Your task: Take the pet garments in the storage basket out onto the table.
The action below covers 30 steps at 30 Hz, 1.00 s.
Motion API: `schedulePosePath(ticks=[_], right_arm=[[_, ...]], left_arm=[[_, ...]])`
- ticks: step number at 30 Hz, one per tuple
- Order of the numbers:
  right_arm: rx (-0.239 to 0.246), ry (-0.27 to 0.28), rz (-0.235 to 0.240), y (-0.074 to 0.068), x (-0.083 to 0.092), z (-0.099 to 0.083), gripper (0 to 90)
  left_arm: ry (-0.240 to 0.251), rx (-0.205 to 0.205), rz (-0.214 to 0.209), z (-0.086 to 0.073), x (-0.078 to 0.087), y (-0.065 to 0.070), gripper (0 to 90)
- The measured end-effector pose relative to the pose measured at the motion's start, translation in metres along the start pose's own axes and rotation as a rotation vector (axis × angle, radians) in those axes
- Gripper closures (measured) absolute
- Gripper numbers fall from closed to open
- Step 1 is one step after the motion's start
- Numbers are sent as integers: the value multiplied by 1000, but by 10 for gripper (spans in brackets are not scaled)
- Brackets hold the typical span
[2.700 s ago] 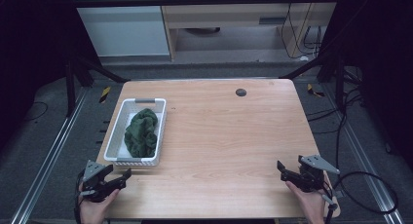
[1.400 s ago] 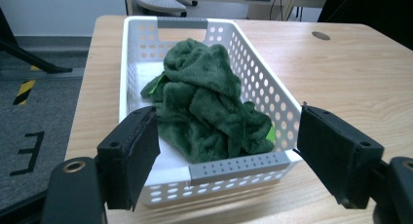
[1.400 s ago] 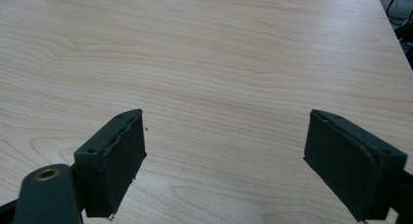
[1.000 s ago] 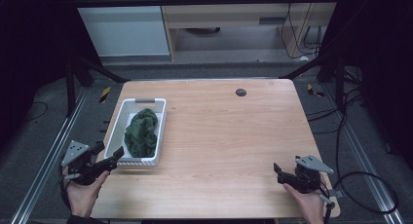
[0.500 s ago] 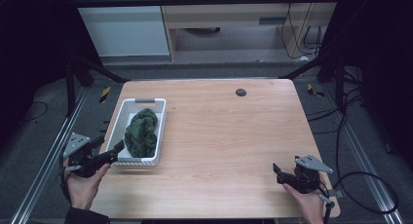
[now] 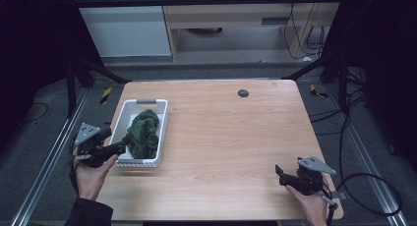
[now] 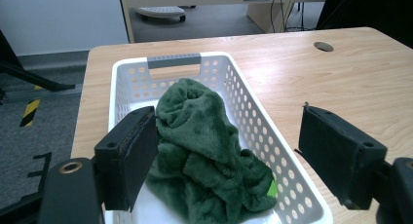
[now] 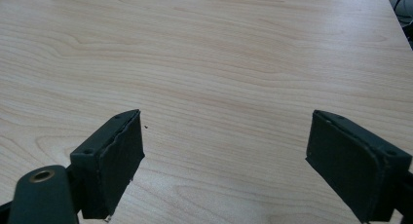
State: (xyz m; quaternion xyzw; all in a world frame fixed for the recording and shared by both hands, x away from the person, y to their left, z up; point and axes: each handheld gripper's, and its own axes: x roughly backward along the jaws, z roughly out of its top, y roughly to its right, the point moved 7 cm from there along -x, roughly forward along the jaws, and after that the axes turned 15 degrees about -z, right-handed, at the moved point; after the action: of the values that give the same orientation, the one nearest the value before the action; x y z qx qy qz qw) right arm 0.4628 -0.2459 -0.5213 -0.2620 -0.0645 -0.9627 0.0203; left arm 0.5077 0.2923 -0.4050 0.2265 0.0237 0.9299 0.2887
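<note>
We held the left hand-held gripper (image 7: pixel 229 160) wide over the green cloth (image 7: pixel 204 151) in the basket (image 7: pixel 253 112); closing on it seemed next, the right hand-held gripper (image 8: pixel 226 160) likewise wide.

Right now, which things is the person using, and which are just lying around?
Likely in use: left gripper, open, at the green towel in the white basket.

Lying about: right gripper, open over bare table; round table hole.
</note>
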Motion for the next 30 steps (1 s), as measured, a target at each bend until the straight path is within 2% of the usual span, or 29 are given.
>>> schedulePosePath(ticks=[8,9,11,21,30], right_arm=[[2,1,0,-1,1,0,129],[4,0,2,-1,0,0,128],[6,-3,2,-1,0,0,127],[15,-4,-2,-2,-1,-1,126],[18,-12,-2,-2,-1,-1,122]], left_arm=[[-15,-13,-1,9,-11,-1,210],[-37,-20,-1,9,-16,-1,209],[-46,-25,2,9,-19,-2,208],[-83,-14,6,12,-34,-9,199],[-122,-24,14,17,-47,-14,193]])
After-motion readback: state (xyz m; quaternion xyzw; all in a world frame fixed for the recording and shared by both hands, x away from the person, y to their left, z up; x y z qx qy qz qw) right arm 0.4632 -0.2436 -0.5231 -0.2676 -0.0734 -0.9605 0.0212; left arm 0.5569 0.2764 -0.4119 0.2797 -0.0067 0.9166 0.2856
